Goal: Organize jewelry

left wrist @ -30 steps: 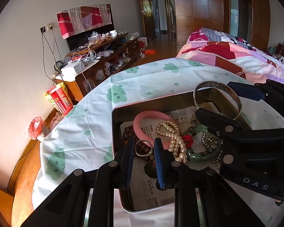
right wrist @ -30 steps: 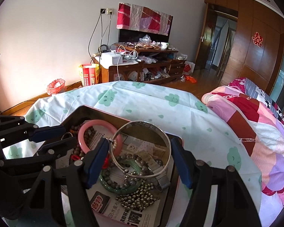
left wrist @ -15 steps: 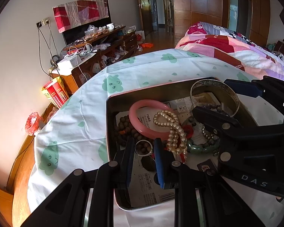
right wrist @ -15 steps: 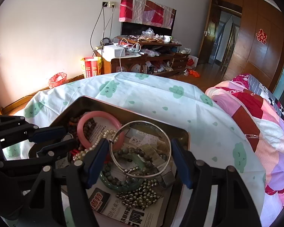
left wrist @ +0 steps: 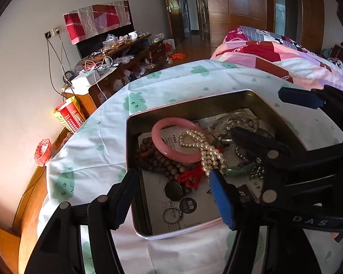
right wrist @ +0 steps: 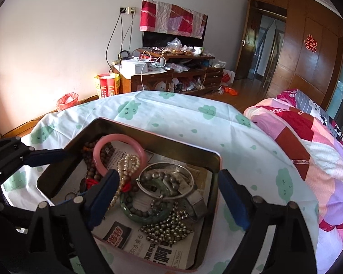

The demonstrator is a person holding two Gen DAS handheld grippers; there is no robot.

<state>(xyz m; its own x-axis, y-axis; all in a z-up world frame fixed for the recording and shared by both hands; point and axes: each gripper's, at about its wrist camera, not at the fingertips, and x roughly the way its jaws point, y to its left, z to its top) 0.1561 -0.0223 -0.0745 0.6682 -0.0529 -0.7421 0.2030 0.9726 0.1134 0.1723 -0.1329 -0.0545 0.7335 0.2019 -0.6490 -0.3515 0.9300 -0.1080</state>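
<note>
I am looking down at a rectangular metal tin that is sitting on a bench covered with a white cloth with green cloud faces. Newspaper is lining the bottom of the tin.

On the left, my left tool is hanging over the near left part of the tin. Its blue fingers have just been opening and are now standing wide apart, holding nothing. Below the gap between them a small silver ring is lying flat on the newspaper, apart from both fingers.

Moving right, brown wooden beads are lying by the tin's left wall. A pink round bangle is resting partly on them. A white pearl string is lying across the pink bangle's right side, with a red tassel just below it.

Further right, a green stone bangle is lying under a wide silver bangle, and they are touching. A pile of small silver beads is lying just in front of them.

On the right, my right tool is hanging over the silver bangle. Its fingers have just been opening too and are spread wide on both sides of the bangle, not touching it.
</note>
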